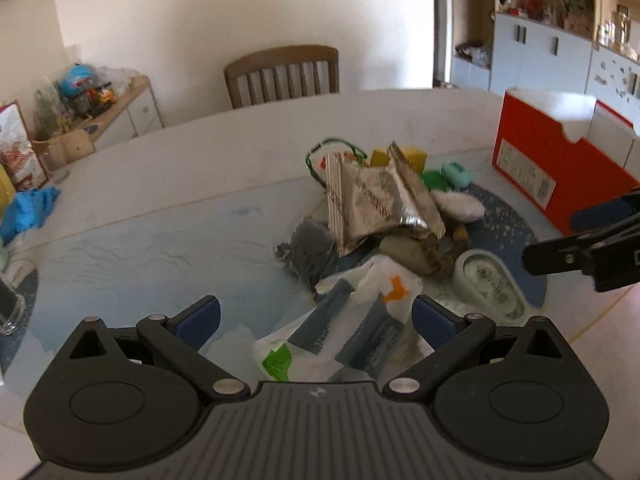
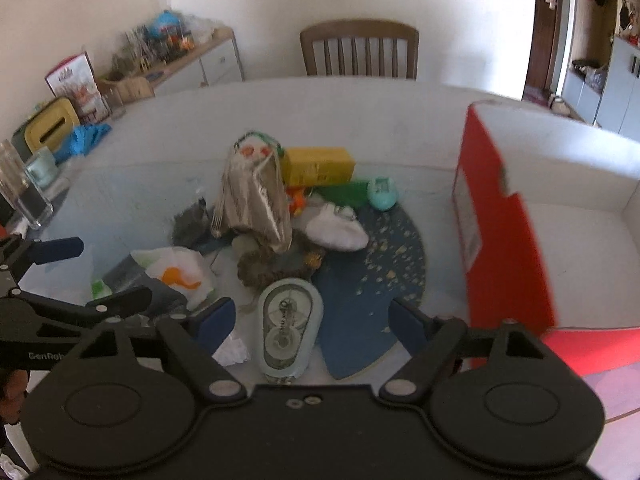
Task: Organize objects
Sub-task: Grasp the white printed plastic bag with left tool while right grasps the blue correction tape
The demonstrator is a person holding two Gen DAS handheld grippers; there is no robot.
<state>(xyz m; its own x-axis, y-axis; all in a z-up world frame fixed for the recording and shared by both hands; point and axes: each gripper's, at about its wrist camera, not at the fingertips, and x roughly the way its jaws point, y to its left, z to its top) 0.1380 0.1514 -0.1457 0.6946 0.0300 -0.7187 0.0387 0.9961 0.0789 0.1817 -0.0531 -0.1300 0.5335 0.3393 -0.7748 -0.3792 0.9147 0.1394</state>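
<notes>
— Where heaped at mid-table, how made?
— Crinkled silver foil pouch (image 2: 256, 200) standing tallest, dark print down its side too blurred to read. Fuzzy grey tuft (image 1: 308, 248) just left of it. Soft white slipper-shaped piece (image 2: 338, 230) to its right, partly on a dark blue speckled round mat (image 2: 384, 256). Behind, a yellow rectangular box (image 2: 318, 166), something green, and a small mint egg-shaped gadget (image 2: 383, 193).

— Nearer the grippers?
— Smooth pale oval tape dispenser (image 2: 289, 322), two reels showing through its clear face, lettering on the upper reel not legible. Lies between the fingers of the right gripper (image 2: 310, 322), jaws wide, pads clear of it, gripping nothing. Beside it, a thin white plastic bag (image 1: 360, 320) with orange and green marks over grey printed packs, straight ahead of the left gripper (image 1: 316, 318), spread fully and empty. "GenRob" readable on that gripper's body in the right view.

— Round about?
— Red cardboard box (image 2: 504, 232), white inside, open, at the right of the table (image 1: 160, 208). Wooden slat-back chair (image 2: 360, 50) beyond. Clear glass (image 2: 20, 192) and blue cloth (image 2: 82, 140) far left.
</notes>
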